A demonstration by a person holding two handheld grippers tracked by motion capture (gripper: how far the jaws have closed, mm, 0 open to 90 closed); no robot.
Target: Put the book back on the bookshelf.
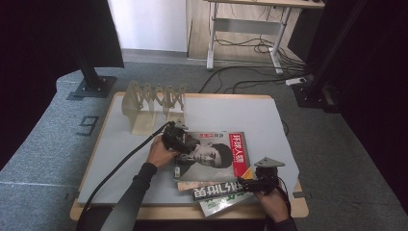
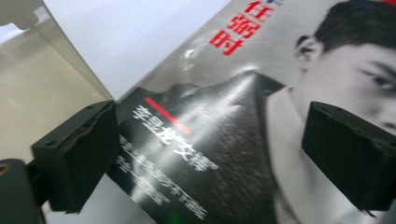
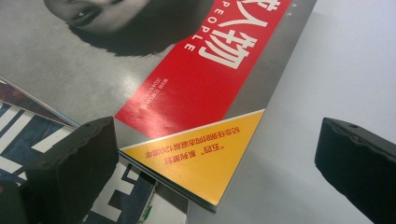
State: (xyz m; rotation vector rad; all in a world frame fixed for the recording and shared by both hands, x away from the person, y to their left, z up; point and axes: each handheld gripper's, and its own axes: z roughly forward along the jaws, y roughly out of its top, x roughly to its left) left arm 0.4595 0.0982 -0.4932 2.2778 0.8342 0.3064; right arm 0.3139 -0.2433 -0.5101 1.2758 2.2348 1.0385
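Three magazines are lying in a loose stack on the pale surface (image 1: 269, 120), toward its 6 o'clock edge. The top magazine (image 1: 214, 153), with a black-and-white portrait and a red title band, is lying face up and flat; its long axis is running roughly from 9 to 3 o'clock in the high view, with the red band and yellow corner at the 3 o'clock end. Under it, a second magazine (image 1: 217, 190) with large white letters on black is sticking out at 6 o'clock, and a third one (image 1: 219, 204) with a pale green edge is poking out lowest, slightly over the surface's near edge.

One wooden accordion rack (image 1: 153, 103) is standing at 11 o'clock from the stack, just beside it.

Two grippers are working here. The left gripper (image 1: 179, 139) is hovering over the top magazine's 9 o'clock end; in the left gripper view (image 2: 212, 149) its jaws are standing wide apart with the cover lying below them, gripping nothing. The right gripper (image 1: 248, 184) is sitting at the stack's 4 o'clock corner; in the right gripper view (image 3: 215, 163) its jaws are spread wide, straddling the yellow corner without pressing on it
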